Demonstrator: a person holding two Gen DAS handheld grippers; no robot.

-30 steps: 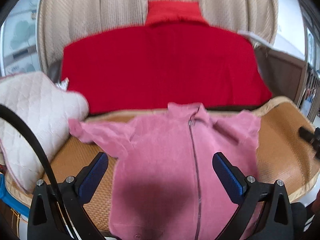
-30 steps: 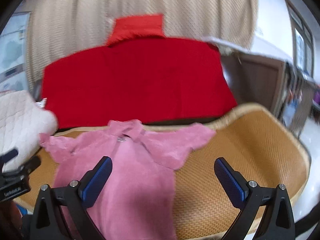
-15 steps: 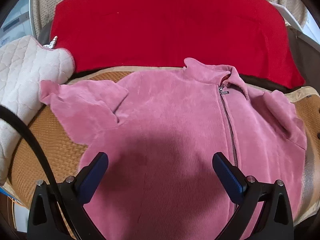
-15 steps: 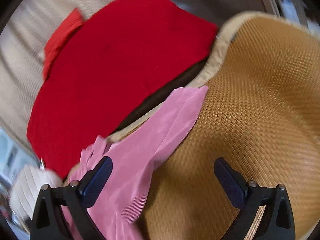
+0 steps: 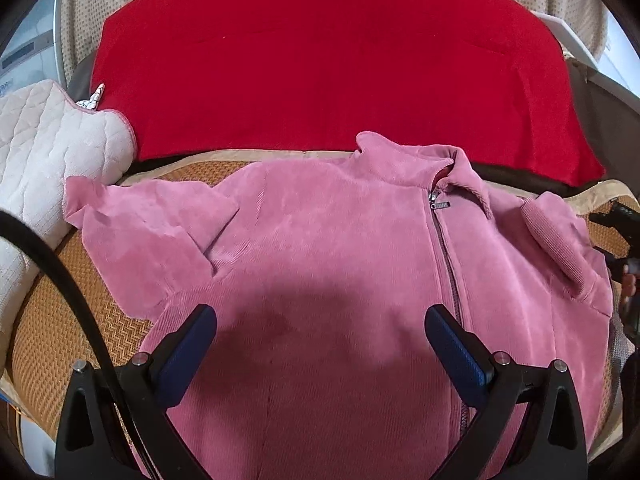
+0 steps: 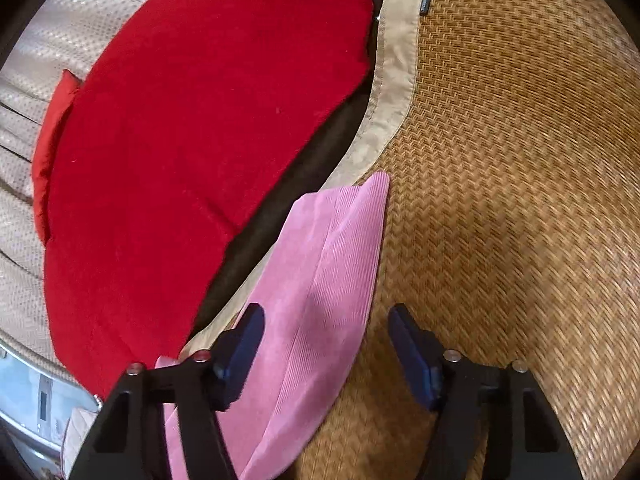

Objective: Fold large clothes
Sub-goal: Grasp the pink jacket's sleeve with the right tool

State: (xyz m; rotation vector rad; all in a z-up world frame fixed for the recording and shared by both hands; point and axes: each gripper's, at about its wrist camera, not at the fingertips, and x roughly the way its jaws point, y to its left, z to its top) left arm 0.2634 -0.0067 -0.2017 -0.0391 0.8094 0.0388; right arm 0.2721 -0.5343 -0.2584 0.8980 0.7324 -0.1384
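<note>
Basically a pink zip-up jacket [image 5: 328,264] lies front up and spread flat on a woven rattan mat [image 5: 52,344], collar toward the mat's far edge, zipper [image 5: 444,248] closed. One pink sleeve [image 5: 144,236] is spread toward the mat's left edge beside a quilted white cushion [image 5: 44,152]; the other sleeve [image 6: 332,280] lies on the right part of the mat, cuff near the beige border [image 6: 392,92]. Left tool [image 5: 320,344] hovers over the jacket's lower body, blue pads [image 5: 188,352] spread wide, not pinching anything. Right tool [image 6: 326,344] is tilted over the right sleeve, jaws closing, sleeve fabric between them, pads not pressing on it yet. Red cushion [image 5: 320,64] stands beyond the far edge against a beige patterned backrest [image 6: 24,148].
</note>
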